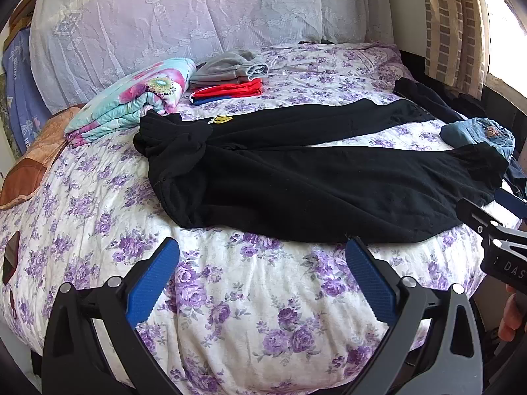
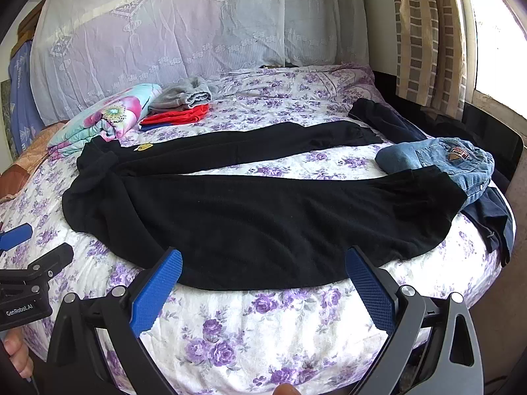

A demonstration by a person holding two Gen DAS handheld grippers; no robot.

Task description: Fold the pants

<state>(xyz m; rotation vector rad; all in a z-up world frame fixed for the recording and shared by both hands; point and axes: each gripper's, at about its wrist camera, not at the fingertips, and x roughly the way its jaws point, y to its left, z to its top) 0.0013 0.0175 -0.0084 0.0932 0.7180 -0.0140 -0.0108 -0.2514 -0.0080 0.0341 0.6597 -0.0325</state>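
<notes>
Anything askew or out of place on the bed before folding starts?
The black pants lie spread with legs splayed apart and the waist end bunched. The near leg's cuff overlaps a crumpled denim garment at the right edge.

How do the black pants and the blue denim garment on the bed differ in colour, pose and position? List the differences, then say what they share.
1. The black pants are plain black; the denim garment is faded blue with a small patch.
2. The pants lie spread out, legs apart; the denim sits bunched in a heap.
3. The pants fill the middle of the bed; the denim sits at the right edge.

Both rest unfolded on the floral bedspread, untouched by either gripper.
</notes>
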